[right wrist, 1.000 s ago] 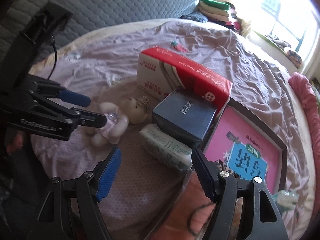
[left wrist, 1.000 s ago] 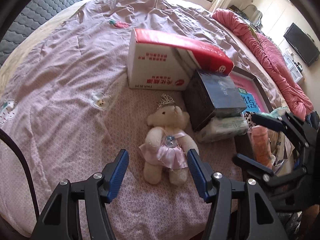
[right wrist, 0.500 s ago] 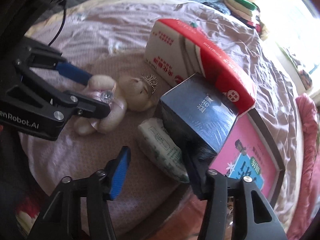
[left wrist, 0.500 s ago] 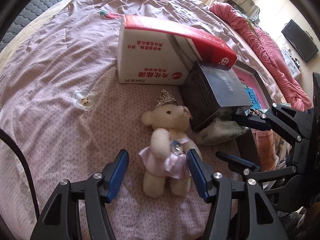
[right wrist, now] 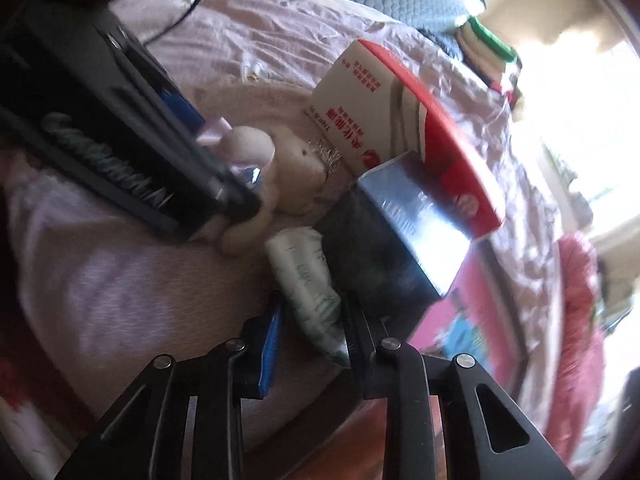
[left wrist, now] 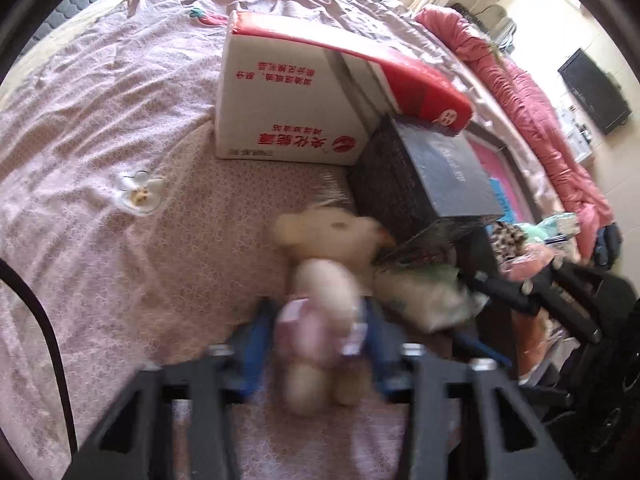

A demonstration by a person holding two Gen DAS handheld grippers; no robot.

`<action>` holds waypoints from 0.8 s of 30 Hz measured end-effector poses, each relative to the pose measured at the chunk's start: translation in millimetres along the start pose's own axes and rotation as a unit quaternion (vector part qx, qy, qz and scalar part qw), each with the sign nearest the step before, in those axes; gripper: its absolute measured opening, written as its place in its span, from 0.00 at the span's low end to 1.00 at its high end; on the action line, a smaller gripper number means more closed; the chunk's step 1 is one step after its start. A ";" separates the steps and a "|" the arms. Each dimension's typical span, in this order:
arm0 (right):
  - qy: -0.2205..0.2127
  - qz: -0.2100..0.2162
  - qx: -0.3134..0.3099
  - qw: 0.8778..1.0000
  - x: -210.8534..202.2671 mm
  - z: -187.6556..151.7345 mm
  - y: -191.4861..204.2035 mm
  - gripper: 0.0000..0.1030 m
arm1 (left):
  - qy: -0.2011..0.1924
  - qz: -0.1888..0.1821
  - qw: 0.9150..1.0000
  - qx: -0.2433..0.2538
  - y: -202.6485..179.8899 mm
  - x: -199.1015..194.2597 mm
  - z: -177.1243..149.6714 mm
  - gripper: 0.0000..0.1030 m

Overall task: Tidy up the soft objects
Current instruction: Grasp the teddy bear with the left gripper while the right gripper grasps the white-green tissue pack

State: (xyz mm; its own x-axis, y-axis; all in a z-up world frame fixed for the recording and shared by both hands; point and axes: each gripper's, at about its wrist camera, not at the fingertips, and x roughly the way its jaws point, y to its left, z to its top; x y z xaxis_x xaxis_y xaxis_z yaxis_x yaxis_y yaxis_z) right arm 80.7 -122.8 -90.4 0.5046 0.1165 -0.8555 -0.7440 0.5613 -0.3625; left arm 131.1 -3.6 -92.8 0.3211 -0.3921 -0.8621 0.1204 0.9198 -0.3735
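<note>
A cream teddy bear (left wrist: 324, 248) in a pink skirt lies on the lilac bedspread (left wrist: 100, 208). My left gripper (left wrist: 316, 340) is closing, and its blue pads press the skirt from both sides; this view is blurred. In the right wrist view the same bear (right wrist: 296, 176) sits between the left gripper's black fingers (right wrist: 180, 168). A soft white-and-green tissue pack (right wrist: 304, 276) lies partly under a dark box. My right gripper (right wrist: 312, 336) is closing on the pack's near end, one pad on each side. The left wrist view shows the pack (left wrist: 424, 300) as well.
A red-and-white carton (left wrist: 288, 120) stands behind the bear. The dark blue box (left wrist: 440, 176) leans against the carton and onto the tissue pack. A pink framed picture (right wrist: 460, 332) lies to the right. A rolled pink quilt (left wrist: 540, 120) runs along the bed's far side.
Both grippers have come down and narrowed. The left pads now squeeze the bear's skirt. The right gripper has rolled and its pads now hold the tissue pack's end.
</note>
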 end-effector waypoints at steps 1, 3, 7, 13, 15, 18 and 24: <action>-0.001 0.015 0.013 1.000 -2.6 -0.8 -2.1 0.29 | 0.001 -0.005 1.000 0.000 -1.0 1.0 0.0 0.29; -0.004 0.022 0.026 0.999 -5.5 -4.8 -4.6 0.29 | -0.001 0.001 1.000 0.013 -5.7 2.1 0.0 0.27; -0.008 -0.003 -0.007 1.000 -5.0 -2.8 0.8 0.31 | -0.001 -0.006 1.000 0.007 -5.2 4.2 1.2 0.27; 0.020 -0.054 -0.122 0.991 9.5 6.2 23.4 0.45 | 0.003 -0.032 0.999 -0.018 3.8 6.1 2.1 0.28; 0.038 -0.049 -0.142 0.988 16.1 7.0 24.2 0.47 | 0.003 -0.034 0.999 -0.017 4.8 6.8 1.8 0.28; 0.037 -0.058 -0.148 0.987 14.3 9.9 21.6 0.47 | 0.003 -0.036 0.999 -0.017 4.9 6.2 1.1 0.28; 0.067 -0.004 -0.135 0.989 31.3 19.4 10.3 0.47 | 0.005 -0.043 0.999 -0.022 12.9 3.6 -0.6 0.29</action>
State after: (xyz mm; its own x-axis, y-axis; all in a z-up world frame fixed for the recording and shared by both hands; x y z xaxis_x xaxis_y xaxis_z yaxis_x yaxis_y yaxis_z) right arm 97.3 -97.4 -113.7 0.4613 -0.0069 -0.8872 -0.8396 0.3200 -0.4390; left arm 133.2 6.9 -101.0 0.3025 -0.4701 -0.8292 0.1061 0.8811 -0.4608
